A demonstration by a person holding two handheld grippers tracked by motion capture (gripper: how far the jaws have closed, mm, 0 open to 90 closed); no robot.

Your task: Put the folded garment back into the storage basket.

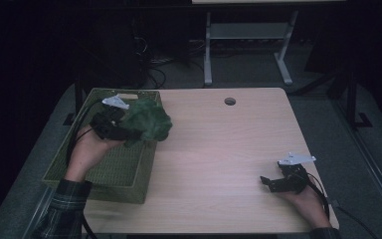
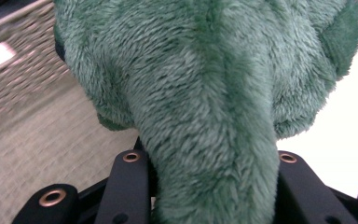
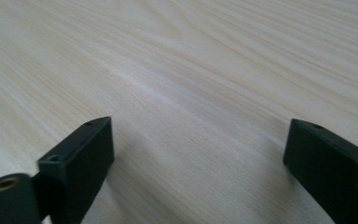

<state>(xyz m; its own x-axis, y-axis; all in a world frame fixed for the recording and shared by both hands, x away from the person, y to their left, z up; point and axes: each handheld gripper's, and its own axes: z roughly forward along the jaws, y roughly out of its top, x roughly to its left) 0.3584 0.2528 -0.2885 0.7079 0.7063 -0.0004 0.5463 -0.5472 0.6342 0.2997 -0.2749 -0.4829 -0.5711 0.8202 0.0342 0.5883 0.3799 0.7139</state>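
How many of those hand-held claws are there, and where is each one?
2. The left claw is above the green basket, clamped on a green plush toy. The right claw rests open and empty on the table, near its right edge.

The tips of the left gripper [image 1: 127, 133] are covered in the high view by the fluffy green plush toy [image 1: 148, 119]. In the left gripper view, the toy [image 2: 205, 93] is cut off at the top and bottom edges, and its overall shape cannot be determined. The woven green rectangular basket [image 2: 23, 79] is rendered blurred at the left. In the right gripper view, the right gripper [image 3: 198, 161] is cut off at the bottom edge, and the light wooden table [image 3: 191, 60] is blurred toward the far side. The far room in the high view is too dark to be resolved.
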